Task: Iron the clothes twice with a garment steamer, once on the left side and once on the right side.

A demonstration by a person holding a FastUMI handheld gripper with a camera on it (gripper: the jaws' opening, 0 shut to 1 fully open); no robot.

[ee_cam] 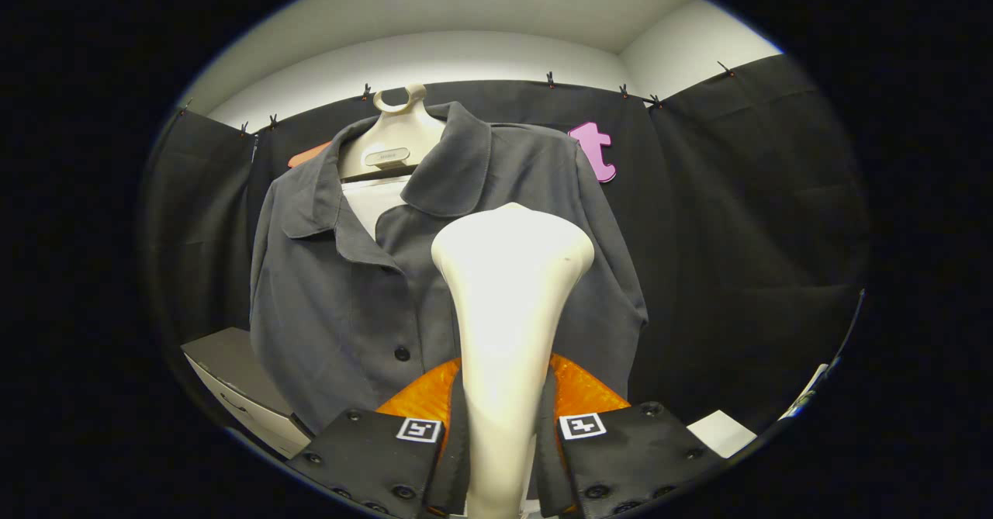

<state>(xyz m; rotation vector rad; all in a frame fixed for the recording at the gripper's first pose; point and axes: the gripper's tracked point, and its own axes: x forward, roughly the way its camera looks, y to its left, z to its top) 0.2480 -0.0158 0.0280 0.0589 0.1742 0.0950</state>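
Between the fingers: we see the garment steamer, its cream handle running up from the bottom of the gripper view and widening into a broad head.
Gripper: we find both fingers pressed against the sides of the steamer's handle, so the tool is clamped narrowly around it.
Steamer head: it stands upright just ahead of the fingers and overlaps the lower front of the shirt; whether it touches the cloth we cannot tell.
Shirt: we note a dark grey collared garment hanging beyond the steamer, its button placket just left of the steamer head, with two dark buttons showing.
Hanger: a pale, broad-shouldered form carries the shirt, its looped top rising above the open collar.
Orange part: a translucent piece sits behind the handle, just above the fingers.
Grey box: it lies low, beside the shirt's left hem.
Backdrop: black cloth hangs behind the shirt under a white wall.
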